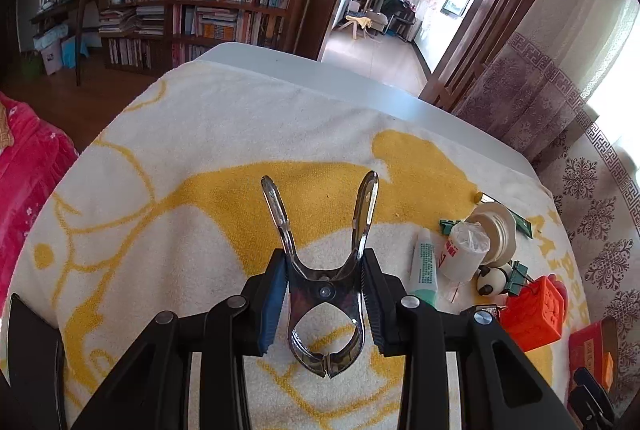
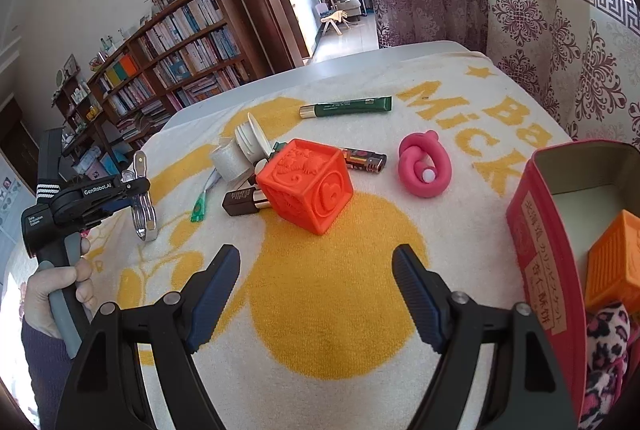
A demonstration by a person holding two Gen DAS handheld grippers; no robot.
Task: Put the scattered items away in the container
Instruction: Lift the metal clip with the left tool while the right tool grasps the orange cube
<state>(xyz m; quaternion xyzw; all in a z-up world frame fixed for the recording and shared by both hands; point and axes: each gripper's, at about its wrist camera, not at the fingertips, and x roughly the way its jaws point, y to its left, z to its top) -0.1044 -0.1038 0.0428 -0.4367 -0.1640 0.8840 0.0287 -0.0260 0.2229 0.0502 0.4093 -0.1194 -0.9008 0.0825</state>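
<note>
A white surface [image 2: 360, 58] carries a yellow-patterned towel [image 2: 340, 290]; on it lie an orange cube [image 2: 308, 186], pink ring [image 2: 426, 170], green tube [image 2: 348, 107] and red tin [image 2: 544, 270].

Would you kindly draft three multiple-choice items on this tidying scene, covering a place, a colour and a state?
1. Where does the green tube lie?
A. inside the red box
B. on the towel beyond the embossed cube
C. in the right gripper

2. What colour is the embossed cube on the towel?
A. orange-red
B. blue
C. white

3. What is the left gripper doing?
A. standing open and empty
B. clamping a metal clip
C. holding the pink ring

Answers: 1 B, it rests on the towel past the cube; 2 A, its faces are orange-red; 3 B, the pads press the metal clip at its pivot.
</note>
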